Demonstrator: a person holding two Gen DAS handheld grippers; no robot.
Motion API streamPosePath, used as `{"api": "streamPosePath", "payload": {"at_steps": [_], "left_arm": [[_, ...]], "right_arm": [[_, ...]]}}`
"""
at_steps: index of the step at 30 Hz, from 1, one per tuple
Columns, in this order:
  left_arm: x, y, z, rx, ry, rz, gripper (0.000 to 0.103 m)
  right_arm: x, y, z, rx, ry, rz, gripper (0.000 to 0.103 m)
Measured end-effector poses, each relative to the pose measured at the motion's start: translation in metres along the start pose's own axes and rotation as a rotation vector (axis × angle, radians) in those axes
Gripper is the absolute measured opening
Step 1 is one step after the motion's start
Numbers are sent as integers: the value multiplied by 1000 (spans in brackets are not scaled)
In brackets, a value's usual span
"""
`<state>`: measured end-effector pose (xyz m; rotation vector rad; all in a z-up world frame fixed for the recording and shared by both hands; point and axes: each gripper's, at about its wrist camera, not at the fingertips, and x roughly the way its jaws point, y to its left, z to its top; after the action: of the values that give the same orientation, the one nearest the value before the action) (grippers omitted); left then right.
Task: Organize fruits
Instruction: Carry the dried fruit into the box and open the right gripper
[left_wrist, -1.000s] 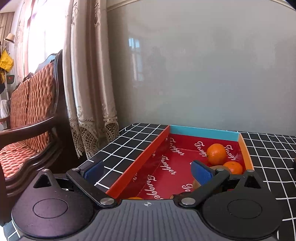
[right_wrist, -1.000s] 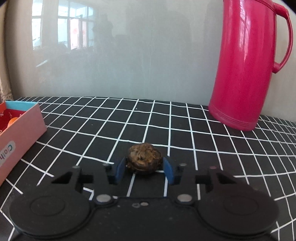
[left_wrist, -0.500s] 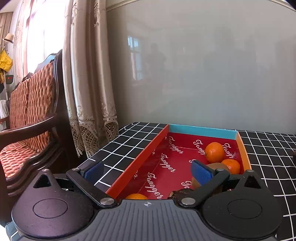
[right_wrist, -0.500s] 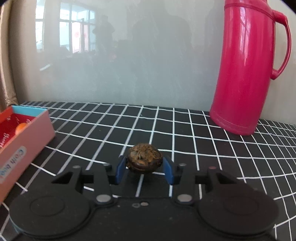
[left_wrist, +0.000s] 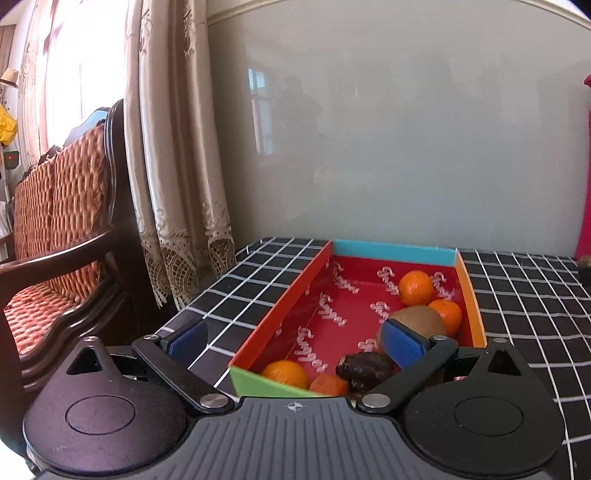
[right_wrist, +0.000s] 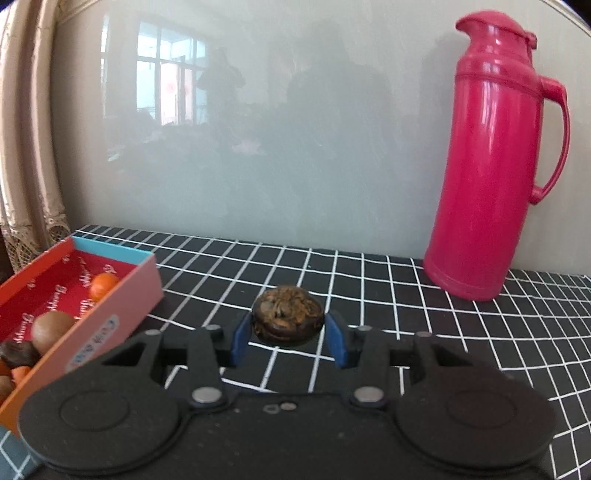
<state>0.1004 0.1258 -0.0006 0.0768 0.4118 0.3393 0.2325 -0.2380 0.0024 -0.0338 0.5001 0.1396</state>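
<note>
- At the centre of the right wrist view, a dark wrinkled fruit (right_wrist: 287, 316) sits clamped between the blue pads of the right gripper (right_wrist: 288, 338), above the black checked tablecloth (right_wrist: 388, 295).
- At left, the red box (right_wrist: 122, 291) is lined with repeated white cursive writing, possibly "Tangger"; its side sticker is unreadable.
- In the left wrist view, the left gripper (left_wrist: 293, 341) gapes wide, holding nothing, over oranges (left_wrist: 416, 288), a kiwi (left_wrist: 419, 321) and another dark fruit (left_wrist: 365, 371).
- At upper right stands a pink flask (right_wrist: 491, 166).
</note>
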Motion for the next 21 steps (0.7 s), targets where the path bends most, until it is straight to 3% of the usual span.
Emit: {"api": "streamPosePath", "payload": {"at_steps": [11,21], "left_arm": [[-11,28,-5,-9,19,7,99],[-11,47,-9,-21,31,17,99]], "right_arm": [[-24,44,3,-43,-39,77,42],[-25,112,-2,-135,-49,197,42]]}}
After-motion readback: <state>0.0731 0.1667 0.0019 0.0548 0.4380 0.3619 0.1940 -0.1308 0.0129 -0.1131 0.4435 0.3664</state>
